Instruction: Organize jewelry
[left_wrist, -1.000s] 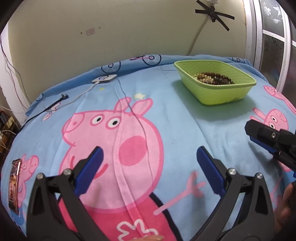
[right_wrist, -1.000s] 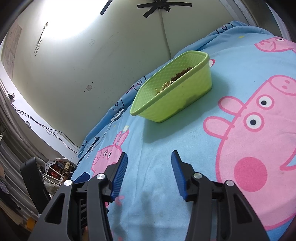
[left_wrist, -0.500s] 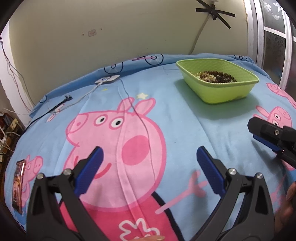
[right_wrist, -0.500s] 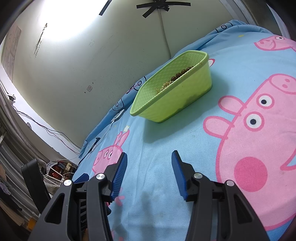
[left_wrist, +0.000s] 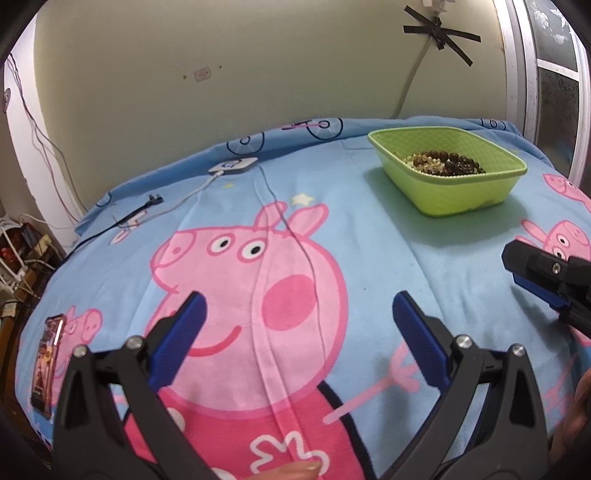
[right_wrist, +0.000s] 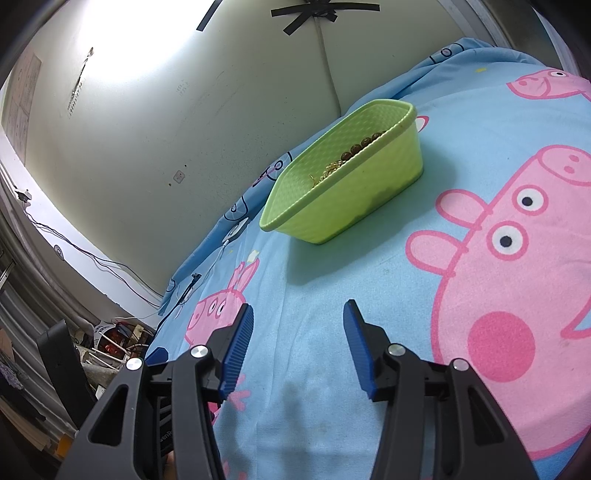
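A lime green plastic basket (left_wrist: 476, 192) stands on the blue Peppa Pig bedsheet at the back right; it holds brown bead bracelets (left_wrist: 443, 164) and gold chain. It also shows in the right wrist view (right_wrist: 354, 199), with beads (right_wrist: 360, 146) over its rim. My left gripper (left_wrist: 297, 325) is open and empty, low over the sheet, well short of the basket. My right gripper (right_wrist: 297, 332) is open and empty, in front of the basket; its tip shows in the left wrist view (left_wrist: 535, 277).
A white charger (left_wrist: 233, 165) with cable and a black cable (left_wrist: 136, 212) lie at the back left. A phone (left_wrist: 46, 365) lies at the sheet's left edge. A wall runs behind the bed; clutter stands at the left.
My left gripper has tilted up a little, so the basket and sheet sit lower in its view. The right gripper has barely moved. Both stay open.
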